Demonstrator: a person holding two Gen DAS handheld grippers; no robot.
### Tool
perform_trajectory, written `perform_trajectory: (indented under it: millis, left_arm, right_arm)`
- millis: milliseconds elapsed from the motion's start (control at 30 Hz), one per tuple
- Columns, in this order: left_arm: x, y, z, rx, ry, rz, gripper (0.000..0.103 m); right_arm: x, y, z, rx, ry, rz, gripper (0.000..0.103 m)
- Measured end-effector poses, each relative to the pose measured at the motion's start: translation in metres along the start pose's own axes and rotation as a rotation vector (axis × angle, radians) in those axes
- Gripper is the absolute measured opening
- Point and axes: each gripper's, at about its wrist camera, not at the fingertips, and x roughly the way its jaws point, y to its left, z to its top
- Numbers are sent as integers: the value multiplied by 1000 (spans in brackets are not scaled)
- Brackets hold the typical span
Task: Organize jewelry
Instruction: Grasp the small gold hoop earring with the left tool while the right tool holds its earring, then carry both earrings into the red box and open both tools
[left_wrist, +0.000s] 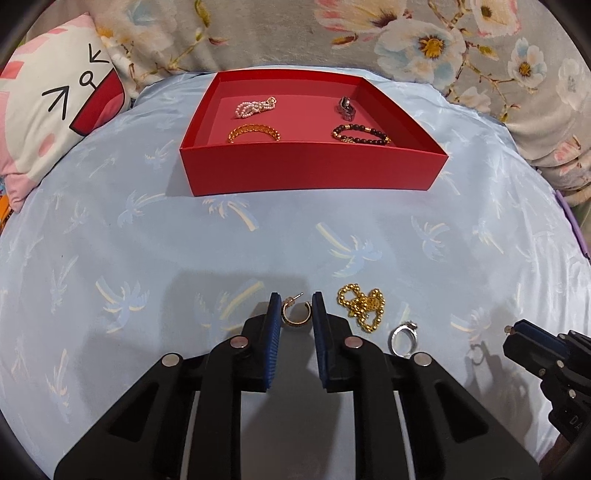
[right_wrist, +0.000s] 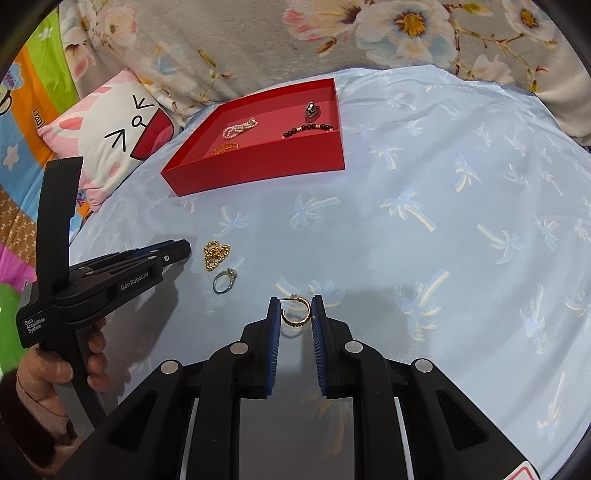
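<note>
The left gripper (left_wrist: 296, 308) has its jaws parted around a gold hoop earring (left_wrist: 296, 314) lying on the blue sheet (left_wrist: 147, 240), not yet clamped. The right gripper (right_wrist: 295, 312) likewise brackets a second hoop earring (right_wrist: 295, 314) (post and backing toward its left finger). Ahead of both sits the red tray (left_wrist: 310, 170).
</note>
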Motion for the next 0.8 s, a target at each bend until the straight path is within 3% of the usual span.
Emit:
perform_trajectory:
  millis: [433,800]
  left_arm:
    - [-54,10,10,-20,-76,-32,16]
    - [-76,26,56,-21,-162,6,16]
  right_arm:
    - [-30,23,18,-42,-81,24,15]
    - [-38,45,75,-83,-155,88,15]
